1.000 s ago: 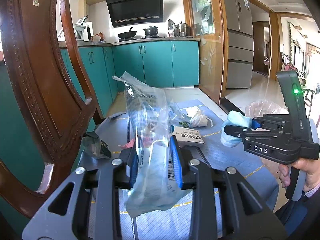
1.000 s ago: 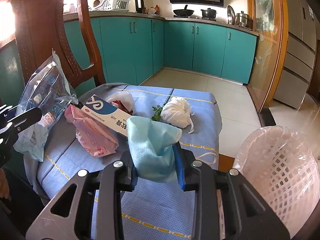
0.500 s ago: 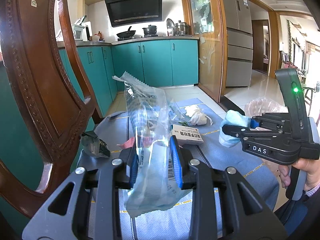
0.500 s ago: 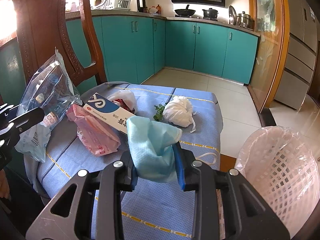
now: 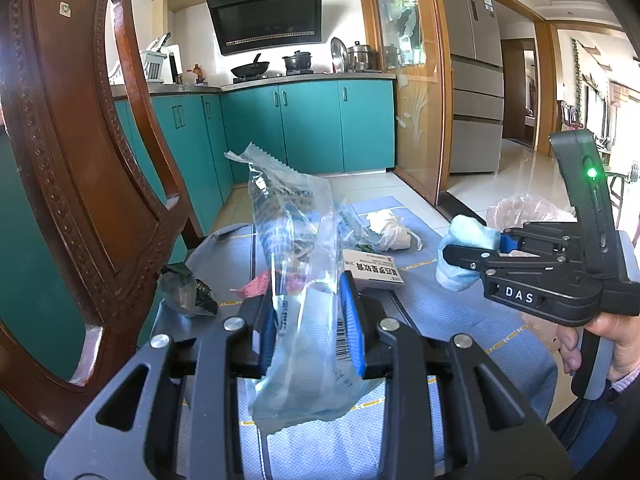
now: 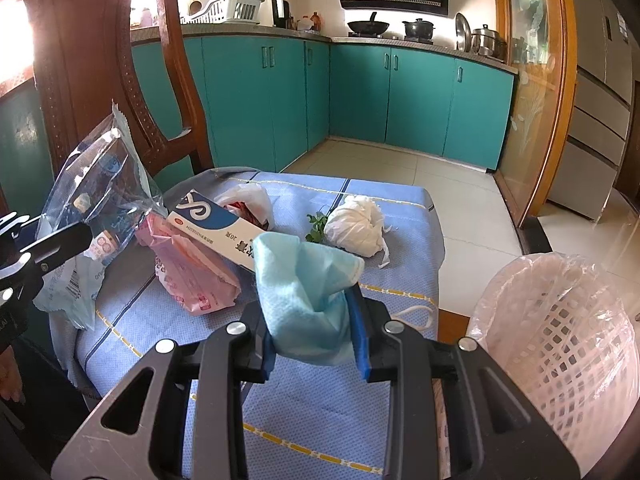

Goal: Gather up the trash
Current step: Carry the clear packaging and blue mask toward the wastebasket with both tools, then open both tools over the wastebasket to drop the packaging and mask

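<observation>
Two pieces of trash are lifted above the blue cloth-covered table (image 6: 360,408), one in each claw. The clear plastic wrapper (image 5: 296,280) stands with its long axis nearly upright, its serrated end pointing up and leaning toward the wooden chair (image 5: 72,184), its lower end hanging below the jaws. The left gripper (image 5: 312,328) is clenched on it: the blue pads press the film from both sides, leaving only a narrow gap filled by the wrapper. In the right wrist view the same wrapper (image 6: 92,208) shows at the left edge, tilted, clear of the table.

The blue face mask (image 6: 308,292) is crumpled, its bulk rising upward out of the jaws and flaring toward the right, with one white ear loop (image 6: 412,316) trailing onto the cloth. The right gripper (image 6: 316,340) grasps the mask, its jaws narrowed and the pads squeezing the folded fabric. From the left wrist view, the right gripper (image 5: 472,256) points leftward with the mask (image 5: 464,248) bunched at its tip, and a hand (image 5: 600,344) grips its handle.

On the table lie a white-and-blue box (image 6: 216,228), a pink wrapper (image 6: 192,280), a white wad of paper (image 6: 356,228) beside a green sprig (image 6: 316,228), and a dark crumpled wrapper (image 5: 188,288) near the chair. A lined white bin (image 6: 560,344) stands just beside the table's right edge.
</observation>
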{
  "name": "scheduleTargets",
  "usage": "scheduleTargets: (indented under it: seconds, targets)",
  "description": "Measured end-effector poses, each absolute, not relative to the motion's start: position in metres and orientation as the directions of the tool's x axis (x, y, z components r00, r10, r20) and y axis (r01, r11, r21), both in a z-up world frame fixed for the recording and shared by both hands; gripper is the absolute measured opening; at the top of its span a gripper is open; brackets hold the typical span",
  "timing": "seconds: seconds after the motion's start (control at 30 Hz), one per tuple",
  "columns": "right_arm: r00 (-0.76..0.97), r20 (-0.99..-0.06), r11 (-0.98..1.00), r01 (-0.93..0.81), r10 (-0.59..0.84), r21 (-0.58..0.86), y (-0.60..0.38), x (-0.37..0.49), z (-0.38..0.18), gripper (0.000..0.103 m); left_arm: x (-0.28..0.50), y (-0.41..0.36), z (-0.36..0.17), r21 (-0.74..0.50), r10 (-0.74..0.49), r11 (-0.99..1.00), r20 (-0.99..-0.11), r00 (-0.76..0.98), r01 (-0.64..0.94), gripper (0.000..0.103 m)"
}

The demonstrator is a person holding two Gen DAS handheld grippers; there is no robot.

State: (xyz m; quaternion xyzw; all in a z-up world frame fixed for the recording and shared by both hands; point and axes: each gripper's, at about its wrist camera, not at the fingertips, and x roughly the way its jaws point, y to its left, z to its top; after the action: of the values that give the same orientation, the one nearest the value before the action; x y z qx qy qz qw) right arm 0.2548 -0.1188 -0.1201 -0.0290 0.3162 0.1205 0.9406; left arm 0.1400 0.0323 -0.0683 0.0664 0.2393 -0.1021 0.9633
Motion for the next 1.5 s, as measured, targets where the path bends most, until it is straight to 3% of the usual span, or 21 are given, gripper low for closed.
scheduleTargets:
  seconds: [0.27,0.53,0.8,0.97,1.07,1.13,1.2,1.3,1.37,1.5]
  targets:
    - [0.838,-0.523,0.983,-0.182,0.153,-0.005,-0.144,0.239,-0.102,0.031,0.140,0.016,-0.060,0.032,-0.230,0.962,-0.452,0.862,0.273,0.030]
    - [0.884,-0.468,0.999,0.021,0.004,0.050,-0.228,0.212,-0.087,0.031,0.134,-0.041,-0.053,0.013,-0.377,0.907,-0.420,0.826,0.420,0.030]
    - [0.867,-0.491,0.961,0.200,-0.082,0.191,-0.321,0.177,-0.096,0.031,0.150,-0.120,-0.057,-0.011,-0.529,0.803,-0.473,0.705,0.596,0.030]
    - [0.858,-0.493,0.945,0.270,-0.147,0.186,-0.346,0.160,-0.099,0.031,0.173,-0.171,-0.069,-0.105,-0.618,0.723,-0.539,0.572,0.683,0.030]
    - [0.845,-0.507,0.935,0.300,-0.170,0.188,-0.358,0.157,-0.103,0.031,0.178,-0.197,-0.084,-0.102,-0.620,0.697,-0.583,0.525,0.710,0.030]
    - [0.835,-0.524,0.929,0.313,-0.170,0.198,-0.365,0.157,-0.107,0.031,0.180,-0.205,-0.093,-0.110,-0.618,0.692,-0.601,0.506,0.713,0.035]
    - [0.828,-0.537,0.927,0.315,-0.162,0.205,-0.368,0.159,-0.109,0.032,0.181,-0.206,-0.097,-0.131,-0.624,0.692,-0.602,0.497,0.710,0.050]
    - [0.824,-0.547,0.931,0.303,-0.148,0.205,-0.364,0.162,-0.111,0.043,0.182,-0.204,-0.095,-0.140,-0.632,0.694,-0.587,0.505,0.706,0.062]
    - [0.824,-0.546,0.935,0.299,-0.153,0.190,-0.360,0.165,-0.109,0.059,0.180,-0.201,-0.091,-0.127,-0.621,0.712,-0.574,0.534,0.691,0.070]
    - [0.834,-0.532,0.942,0.281,-0.146,0.182,-0.350,0.169,-0.105,0.068,0.180,-0.190,-0.084,-0.091,-0.570,0.764,-0.559,0.602,0.639,0.076]
